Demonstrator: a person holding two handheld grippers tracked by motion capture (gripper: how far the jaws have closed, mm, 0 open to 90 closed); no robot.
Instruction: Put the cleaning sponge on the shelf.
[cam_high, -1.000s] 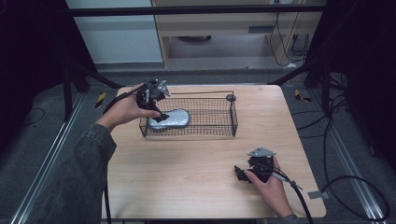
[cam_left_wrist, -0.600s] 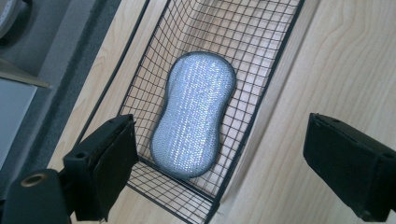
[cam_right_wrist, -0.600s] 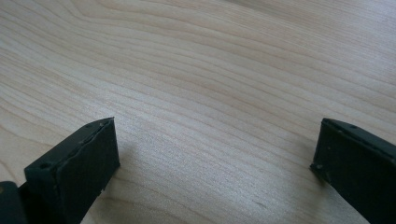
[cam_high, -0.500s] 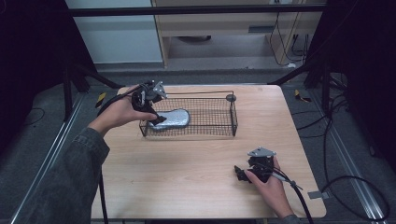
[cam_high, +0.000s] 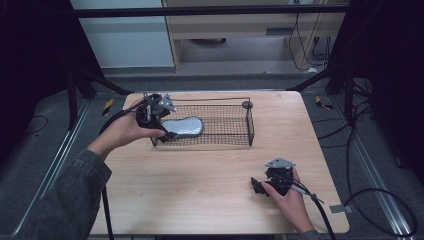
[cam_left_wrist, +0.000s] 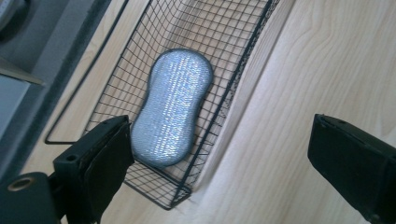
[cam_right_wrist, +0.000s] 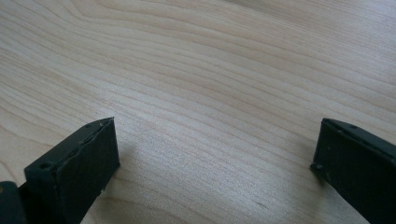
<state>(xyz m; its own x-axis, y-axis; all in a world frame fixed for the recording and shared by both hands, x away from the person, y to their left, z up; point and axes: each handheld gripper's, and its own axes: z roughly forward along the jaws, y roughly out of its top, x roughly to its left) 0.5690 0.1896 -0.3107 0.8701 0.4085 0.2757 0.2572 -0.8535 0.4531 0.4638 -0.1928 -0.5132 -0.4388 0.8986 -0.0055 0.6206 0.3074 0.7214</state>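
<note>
A silver-grey, peanut-shaped scrubbing sponge (cam_high: 182, 127) with a glittery woven face lies flat on the floor of a black wire mesh basket (cam_high: 227, 125), a long rectangular one with low walls. The sponge sits at the basket's left end, its long side running along the basket, while the rest of the basket floor to its right is bare mesh. In the left gripper view the sponge (cam_left_wrist: 171, 106) reaches close to the basket's end wall and near side wall (cam_left_wrist: 243, 70).

The left gripper (cam_high: 159, 119), black with a grey three-cornered plate on top, is held in the person's left hand (cam_high: 123, 132) at the basket's left end, just beside the sponge and above the basket's corner. Its jaws stand wide apart with nothing between them; one jaw overlaps the sponge's near end in its own view, though contact cannot be told.

The basket stands on a light wooden table (cam_high: 200, 190), towards the far edge. Well away from the basket, near the table's front right, the right gripper (cam_high: 260, 186) rests low over the bare wood in the person's right hand (cam_high: 289, 200). Its jaws are also spread wide, holding nothing.
</note>
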